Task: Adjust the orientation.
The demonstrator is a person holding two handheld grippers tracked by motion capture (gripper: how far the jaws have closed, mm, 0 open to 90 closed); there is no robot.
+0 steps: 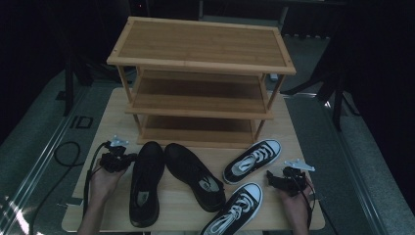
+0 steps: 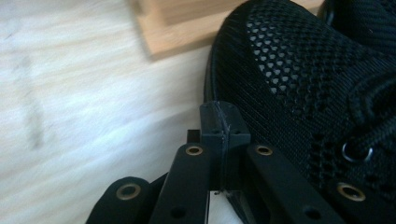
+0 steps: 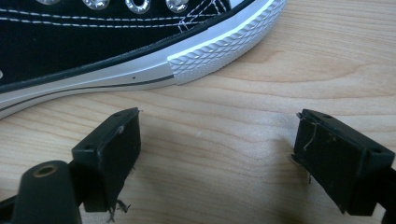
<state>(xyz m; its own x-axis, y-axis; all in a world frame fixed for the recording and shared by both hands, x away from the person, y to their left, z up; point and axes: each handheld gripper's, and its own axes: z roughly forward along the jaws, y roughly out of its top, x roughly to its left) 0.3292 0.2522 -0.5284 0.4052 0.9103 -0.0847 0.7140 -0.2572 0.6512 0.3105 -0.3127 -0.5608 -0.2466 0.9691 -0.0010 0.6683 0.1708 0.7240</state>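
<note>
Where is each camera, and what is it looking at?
High view: above the table, facing forward and down at the rack and four shoes; both forearms and hand-held grippers show.
Left gripper view: on the left hand-held gripper, shut jaws beside the black mesh shoe.
Right gripper view: on the right hand-held gripper, open jaws facing the sneaker.
Shared: all show the wooden table; the mesh shoe and sneaker show from above too.

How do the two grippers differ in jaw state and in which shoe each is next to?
The left gripper has its jaws shut and empty, beside the black mesh shoe. The right gripper has its jaws wide open, near the white-soled sneaker. Neither holds anything; both sit low over the table.
</note>
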